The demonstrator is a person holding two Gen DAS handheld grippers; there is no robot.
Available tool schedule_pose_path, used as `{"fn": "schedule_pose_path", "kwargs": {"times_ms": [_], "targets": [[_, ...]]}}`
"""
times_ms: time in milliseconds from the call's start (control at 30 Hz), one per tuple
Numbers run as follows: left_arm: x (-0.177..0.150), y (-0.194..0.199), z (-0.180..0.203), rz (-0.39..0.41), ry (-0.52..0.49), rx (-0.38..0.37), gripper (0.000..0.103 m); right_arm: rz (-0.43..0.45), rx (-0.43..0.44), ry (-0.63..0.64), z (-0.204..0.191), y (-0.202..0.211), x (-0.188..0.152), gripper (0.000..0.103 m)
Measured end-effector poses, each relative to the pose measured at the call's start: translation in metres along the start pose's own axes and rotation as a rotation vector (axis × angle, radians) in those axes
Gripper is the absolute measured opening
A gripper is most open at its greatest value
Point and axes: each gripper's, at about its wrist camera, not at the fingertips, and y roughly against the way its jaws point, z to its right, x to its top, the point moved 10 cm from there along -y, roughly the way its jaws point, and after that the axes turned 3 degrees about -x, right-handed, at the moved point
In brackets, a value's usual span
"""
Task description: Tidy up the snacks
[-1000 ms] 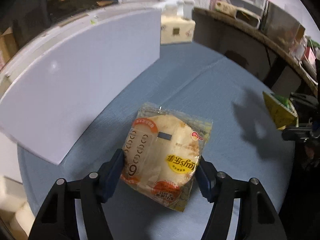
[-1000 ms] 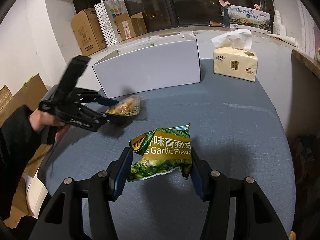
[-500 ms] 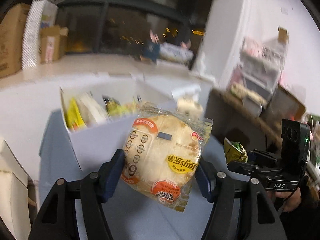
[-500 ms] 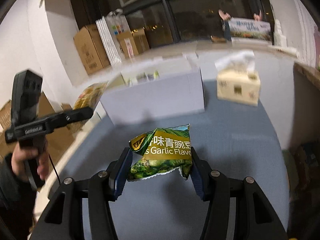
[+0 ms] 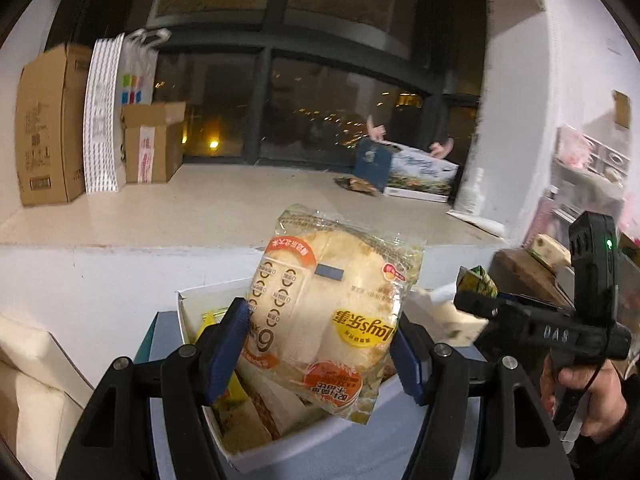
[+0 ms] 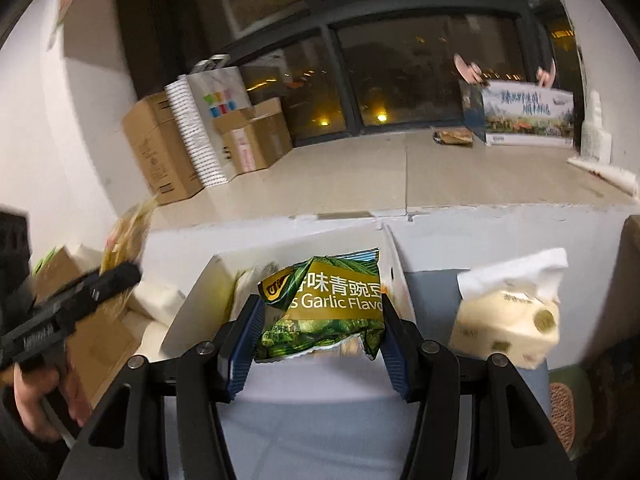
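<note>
Through the left wrist view: left gripper (image 5: 320, 344) clamping a clear-wrapped pale round bread packet (image 5: 334, 312) between blue fingers (image 5: 224, 350), holding it above the open white cardboard box (image 5: 280, 446) of snacks, seemingly for dropping in, with packets already crowding the space below. Through the right wrist view: right gripper (image 6: 318, 346) pinching a crumpled green garlic pea bag (image 6: 326, 306) over the same box's rim (image 6: 192, 308), a cream tissue pack (image 6: 506, 326) sitting just beside on the blue counter (image 6: 312, 432).

Glossy plastic bread wrapper (image 5: 336, 320); crinkled foil pea bag (image 6: 324, 308); matt white cardboard box (image 5: 280, 450).
</note>
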Motion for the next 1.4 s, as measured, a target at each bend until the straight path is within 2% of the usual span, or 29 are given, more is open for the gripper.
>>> {"fn": "schedule_pose_path", "kwargs": {"times_ms": [67, 100, 133, 167, 200, 333, 433, 600, 800, 900, 967, 1067, 1133, 1400], "targets": [[-0.004, -0.017, -0.014, -0.029, 0.014, 0.049, 0.074, -0.023, 0.016, -0.048, 0.007, -0.02, 0.01, 0.06], [-0.006, -0.025, -0.017, -0.055, 0.021, 0.052, 0.089, -0.039, 0.022, -0.061, 0.01, -0.034, 0.016, 0.062], [-0.012, -0.035, -0.022, -0.095, 0.03, 0.061, 0.103, -0.052, 0.026, -0.065, 0.011, -0.041, 0.018, 0.071], [-0.016, -0.042, -0.025, -0.12, 0.036, 0.07, 0.103, -0.076, 0.038, -0.073, 0.012, -0.053, 0.02, 0.083], [-0.02, -0.047, -0.027, -0.139, 0.033, 0.073, 0.103, -0.093, 0.039, -0.083, 0.012, -0.06, 0.02, 0.103], [-0.034, -0.051, -0.03, -0.162, 0.021, 0.082, 0.103, -0.096, 0.05, -0.148, 0.015, -0.064, 0.018, 0.103], [-0.039, -0.042, -0.028, -0.158, 0.009, 0.092, 0.103, -0.132, 0.027, -0.126, 0.016, -0.068, 0.007, 0.103], [-0.028, 0.004, -0.015, -0.019, -0.097, 0.197, 0.103, -0.078, -0.026, -0.021, 0.006, -0.044, -0.002, 0.103], [-0.043, 0.065, 0.022, 0.045, -0.143, 0.263, 0.103, -0.018, -0.103, 0.121, -0.02, 0.003, -0.014, 0.103], [-0.06, 0.083, 0.04, 0.025, -0.131, 0.226, 0.103, 0.04, -0.154, 0.191, -0.03, 0.036, -0.025, 0.103], [-0.075, 0.093, 0.048, -0.002, -0.101, 0.199, 0.103, 0.032, -0.181, 0.19, -0.031, 0.052, -0.04, 0.103], [-0.1, 0.109, 0.057, -0.046, -0.074, 0.202, 0.103, -0.01, -0.145, 0.129, -0.027, 0.071, -0.065, 0.103], [-0.116, 0.121, 0.065, -0.063, -0.052, 0.178, 0.103, -0.013, -0.136, 0.104, -0.023, 0.083, -0.079, 0.103], [-0.149, 0.162, 0.087, -0.051, -0.021, 0.153, 0.103, 0.073, -0.228, 0.077, -0.01, 0.164, -0.127, 0.103]]}}
